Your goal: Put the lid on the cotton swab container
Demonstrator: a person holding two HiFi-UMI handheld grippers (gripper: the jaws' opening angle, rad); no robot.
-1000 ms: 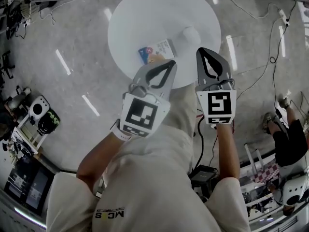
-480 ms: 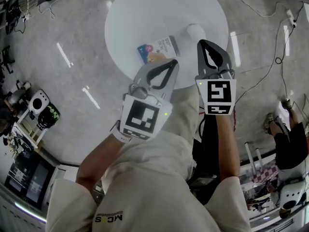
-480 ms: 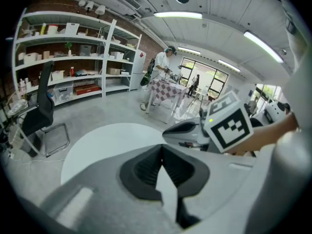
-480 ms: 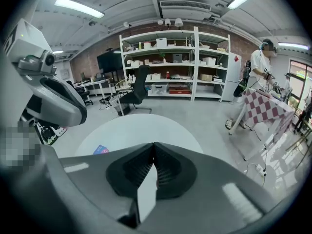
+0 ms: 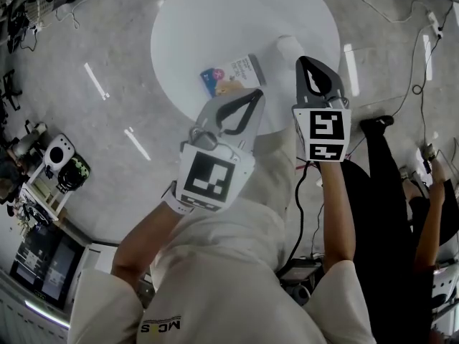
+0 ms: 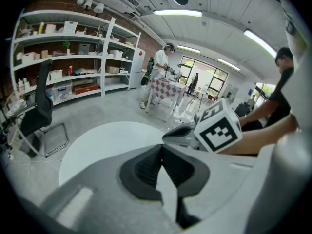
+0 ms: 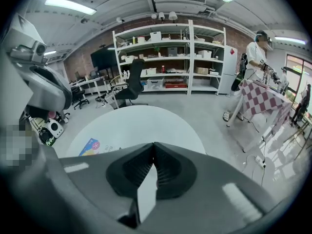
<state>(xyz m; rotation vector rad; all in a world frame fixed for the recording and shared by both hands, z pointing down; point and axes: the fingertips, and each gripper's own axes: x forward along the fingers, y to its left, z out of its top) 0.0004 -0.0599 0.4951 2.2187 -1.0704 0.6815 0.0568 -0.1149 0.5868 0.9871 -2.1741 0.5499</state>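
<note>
A round white table [image 5: 215, 27] stands ahead of me on the grey floor. On it lies a flat colourful pack [image 5: 231, 76], blue and orange at one end, and a small white round piece [image 5: 286, 47] near the right rim; whether that is the container or its lid I cannot tell. My left gripper [image 5: 252, 94] hangs shut and empty over the table's near edge, just below the pack. My right gripper [image 5: 308, 61] is also shut and empty, close to the white piece. The pack [image 7: 91, 146] shows at the left in the right gripper view.
A person in black [image 5: 391, 192] stands close on my right, above cables [image 5: 419, 56] that trail over the floor. Small devices [image 5: 61, 167] sit on the floor to the left. Shelves [image 7: 170, 57], an office chair [image 7: 132, 84] and a checked table [image 7: 263, 104] stand beyond the table.
Both grippers have stayed nearly still and shut. The person in black has stepped in much closer on the right, and the view has shifted slightly.
</note>
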